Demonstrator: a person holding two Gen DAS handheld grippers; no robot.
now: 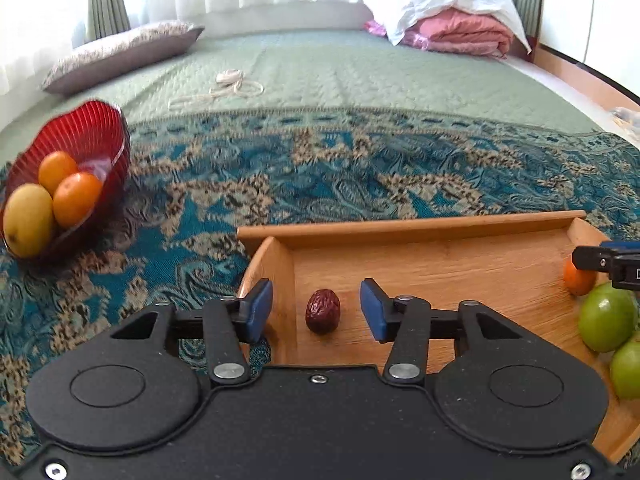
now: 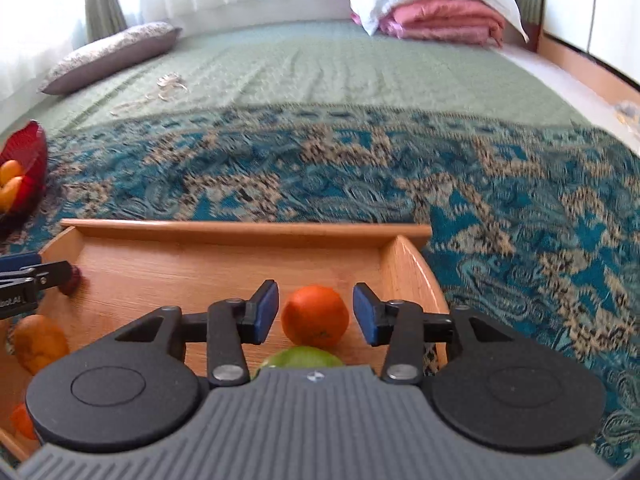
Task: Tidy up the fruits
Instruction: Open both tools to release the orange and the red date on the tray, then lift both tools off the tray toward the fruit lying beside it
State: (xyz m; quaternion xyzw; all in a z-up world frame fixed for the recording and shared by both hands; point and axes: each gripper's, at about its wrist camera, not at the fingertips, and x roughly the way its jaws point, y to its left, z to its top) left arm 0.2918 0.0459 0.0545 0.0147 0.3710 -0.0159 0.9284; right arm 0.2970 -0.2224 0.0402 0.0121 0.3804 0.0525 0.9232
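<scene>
A wooden tray lies on a patterned blue cloth. My left gripper is open, its fingers on either side of a dark red date at the tray's left end, not touching it. My right gripper is open around an orange in the tray's right corner, with a green fruit just below it. In the left wrist view two green fruits and the orange show at the right. A red glass bowl at the far left holds two oranges and a yellow fruit.
The tray also holds a yellowish-orange fruit and another orange one at its left. The red bowl sits beyond. On the green bedspread lie a pillow, a white cord and folded pink and white bedding.
</scene>
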